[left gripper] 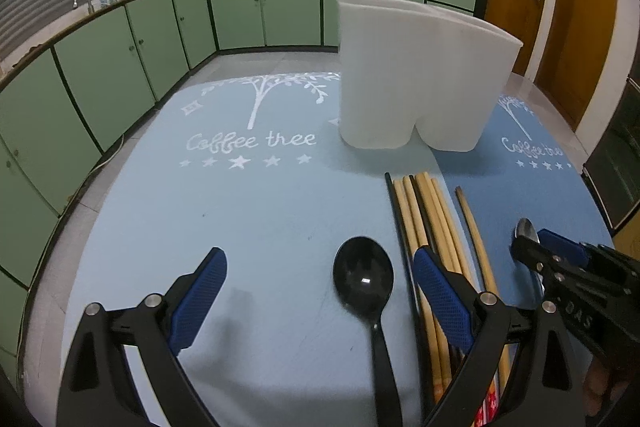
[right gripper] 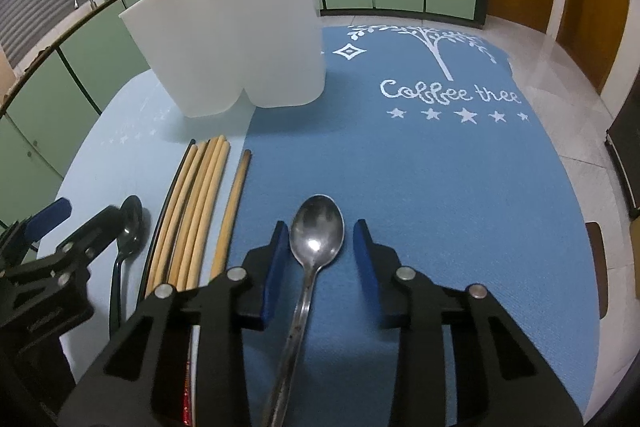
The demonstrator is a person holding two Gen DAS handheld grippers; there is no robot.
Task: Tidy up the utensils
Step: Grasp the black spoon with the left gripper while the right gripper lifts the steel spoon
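Black-framed and blue-padded, the right gripper straddles the metal spoon on the darker blue mat; its jaws stand apart, with a gap between each pad and the bowl, so nothing is gripped yet. The spoon's long axis runs from 12 o'clock at the bowl to 6 o'clock down the handle, in line with the fingers, so a squeeze should catch its neck. The left gripper is wide open around the black spoon, which lies likewise. Chopsticks lie between the spoons, pointing at the white holder at 12 o'clock. Both handle ends are cut off, and the holder's compartments cannot be seen into.
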